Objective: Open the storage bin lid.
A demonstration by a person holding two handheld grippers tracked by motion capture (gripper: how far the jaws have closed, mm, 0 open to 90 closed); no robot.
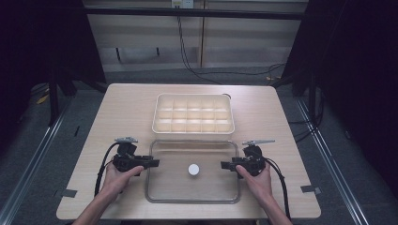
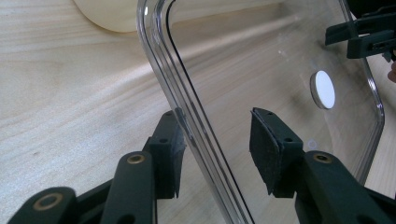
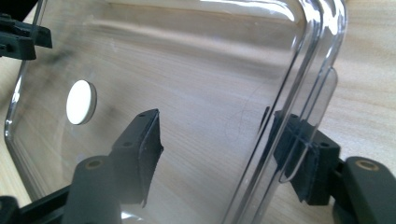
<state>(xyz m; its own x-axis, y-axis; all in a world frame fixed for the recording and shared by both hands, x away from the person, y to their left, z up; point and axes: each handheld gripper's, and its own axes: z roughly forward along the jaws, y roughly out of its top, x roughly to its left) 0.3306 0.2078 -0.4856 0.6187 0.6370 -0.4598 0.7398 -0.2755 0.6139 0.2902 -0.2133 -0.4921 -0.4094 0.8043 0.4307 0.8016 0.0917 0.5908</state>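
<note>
A clear lid (image 1: 192, 199) lay flat on the table (image 1: 126, 103), just in front of the cream tray (image 1: 193, 114) and apart from it. The tray's grid of compartments sat toward the far side of the table. A white disc (image 1: 193, 169) lay at about the lid's middle; from the pictures it could not be told whether it sat on the lid or under it. The left gripper (image 1: 152, 163) was held at the lid's left edge, level with the disc, its jaws pointing in toward the lid. In the left gripper view the jaws of the left gripper (image 2: 217, 149) stood apart with the lid's (image 2: 261, 70) rim running between them: the rim lay close against one pad, perhaps touching it, while the other pad stood clear of it. The right gripper (image 1: 226, 165) was held at the lid's right edge, opposite the left one, also level with the disc. In the right gripper view the jaws of the right gripper (image 3: 217, 149) stood wide apart astride the lid's (image 3: 187, 65) rim, one pad seen through the clear plastic near the rim, the other well off it. Neither pair was clamped on the lid. The disc (image 3: 81, 102) showed beyond the right gripper's jaws, and the disc (image 2: 323, 89) likewise beyond the left's.
</note>
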